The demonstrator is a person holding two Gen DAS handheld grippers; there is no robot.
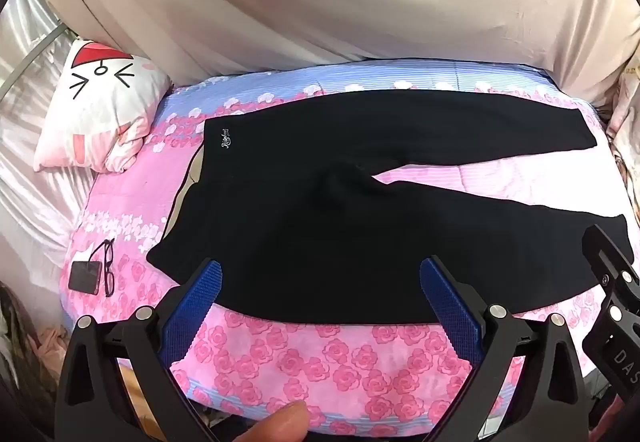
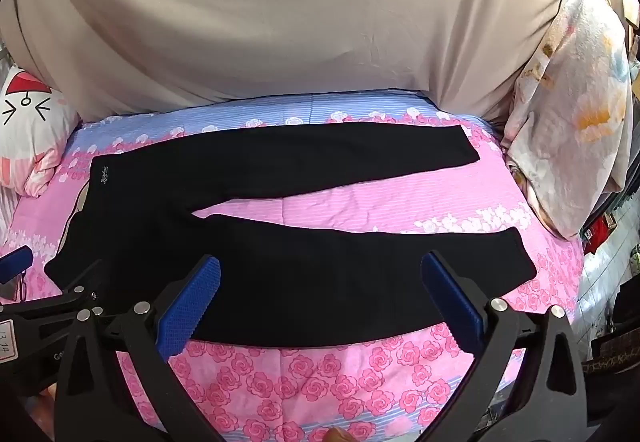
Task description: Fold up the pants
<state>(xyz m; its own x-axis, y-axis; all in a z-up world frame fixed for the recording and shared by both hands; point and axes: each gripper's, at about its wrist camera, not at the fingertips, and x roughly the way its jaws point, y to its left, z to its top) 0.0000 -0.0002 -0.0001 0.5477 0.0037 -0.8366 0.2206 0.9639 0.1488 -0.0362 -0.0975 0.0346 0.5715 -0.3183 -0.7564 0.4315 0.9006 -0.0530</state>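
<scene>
Black pants (image 1: 340, 202) lie flat on a pink rose-print bedspread (image 1: 320, 362), waist to the left, both legs spread to the right with a gap between them. They also show in the right wrist view (image 2: 320, 274). My left gripper (image 1: 320, 274) is open and empty, its blue pads (image 1: 192, 314) held above the near edge of the waist and hip part. My right gripper (image 2: 320, 270) is open and empty above the near leg. The right gripper's black body shows at the right edge of the left wrist view (image 1: 612, 282).
A cat-face pillow (image 1: 100, 102) lies at the far left. Glasses (image 1: 108, 266) and a dark small card (image 1: 85, 276) lie on the bedspread left of the waist. A beige cloth (image 1: 320, 2) hangs behind. A floral quilt (image 2: 568, 122) is bunched at the right.
</scene>
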